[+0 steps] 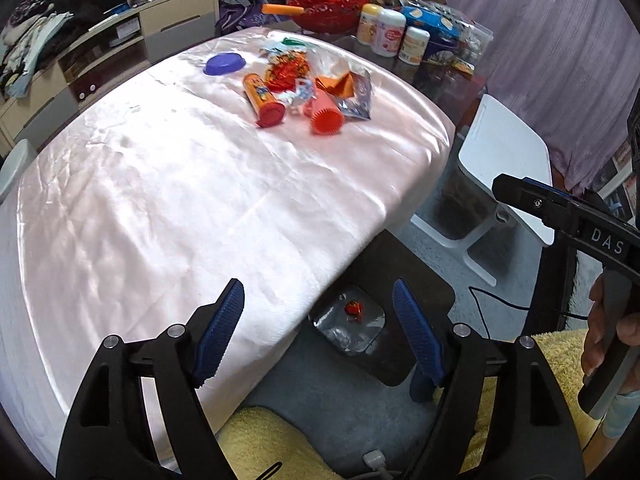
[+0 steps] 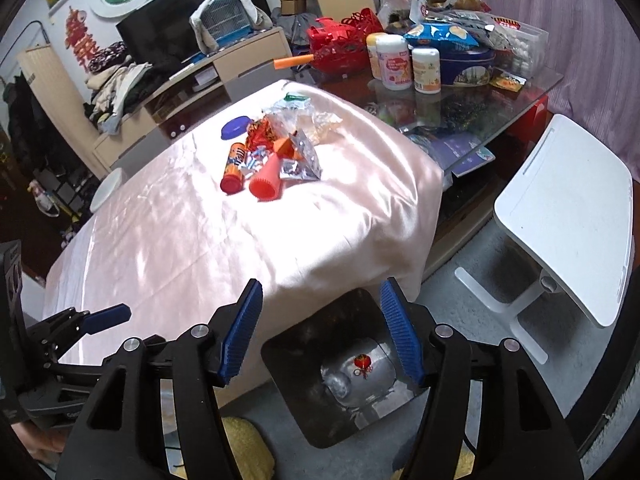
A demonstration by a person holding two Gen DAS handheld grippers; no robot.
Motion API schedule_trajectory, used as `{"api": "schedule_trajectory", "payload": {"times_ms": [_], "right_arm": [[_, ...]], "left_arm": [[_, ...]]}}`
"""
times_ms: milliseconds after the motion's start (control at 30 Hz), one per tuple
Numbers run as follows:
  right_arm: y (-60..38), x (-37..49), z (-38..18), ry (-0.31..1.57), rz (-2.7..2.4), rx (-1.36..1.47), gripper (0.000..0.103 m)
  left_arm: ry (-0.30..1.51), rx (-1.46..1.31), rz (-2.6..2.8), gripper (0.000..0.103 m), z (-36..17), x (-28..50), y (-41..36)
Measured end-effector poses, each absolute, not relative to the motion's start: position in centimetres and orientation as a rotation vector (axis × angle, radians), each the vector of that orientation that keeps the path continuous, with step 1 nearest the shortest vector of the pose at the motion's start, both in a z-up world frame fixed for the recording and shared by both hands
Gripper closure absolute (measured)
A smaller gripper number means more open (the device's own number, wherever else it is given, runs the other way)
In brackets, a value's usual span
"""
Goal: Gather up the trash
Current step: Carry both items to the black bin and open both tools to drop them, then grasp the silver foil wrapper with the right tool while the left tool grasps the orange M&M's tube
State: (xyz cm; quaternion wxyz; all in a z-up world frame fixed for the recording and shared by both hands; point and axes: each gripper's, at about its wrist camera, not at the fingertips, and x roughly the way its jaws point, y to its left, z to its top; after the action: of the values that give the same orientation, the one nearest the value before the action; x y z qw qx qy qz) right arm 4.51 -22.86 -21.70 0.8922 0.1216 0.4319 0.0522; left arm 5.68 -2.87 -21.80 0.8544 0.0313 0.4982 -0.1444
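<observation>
1. The left gripper [image 1: 318, 312] hangs with jaws wide and empty over the near edge of the pink-covered surface [image 1: 160, 200].
2. The trash pile [image 1: 304, 88] lies at the far end of this surface: an orange tube [image 1: 262, 100], a ribbed red cup [image 1: 326, 114] and foil wrappers [image 1: 356, 96]. The tube's print is too small to read.
3. The bin [image 2: 344, 364] stands on the floor below the edge and holds one silver wrapper [image 2: 360, 372].
4. The right gripper [image 2: 322, 328], jaws wide and empty, hovers above the bin; "DAS" is on its body.
5. I think the next reach should take one item only, gripped across its middle.

White side table [image 2: 568, 216], red basket [image 2: 344, 46], 3 jars [image 2: 394, 62] on glass table [image 2: 472, 108].
</observation>
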Motion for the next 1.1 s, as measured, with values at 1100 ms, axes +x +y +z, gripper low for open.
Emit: {"api": "schedule_trajectory", "payload": {"times_ms": [1100], "right_arm": [[-20.5,18.9,-24.1,0.909,0.123,0.203,0.037]], "left_arm": [[0.975,0.024,-0.254,0.017,-21.5,23.2,0.4]]}}
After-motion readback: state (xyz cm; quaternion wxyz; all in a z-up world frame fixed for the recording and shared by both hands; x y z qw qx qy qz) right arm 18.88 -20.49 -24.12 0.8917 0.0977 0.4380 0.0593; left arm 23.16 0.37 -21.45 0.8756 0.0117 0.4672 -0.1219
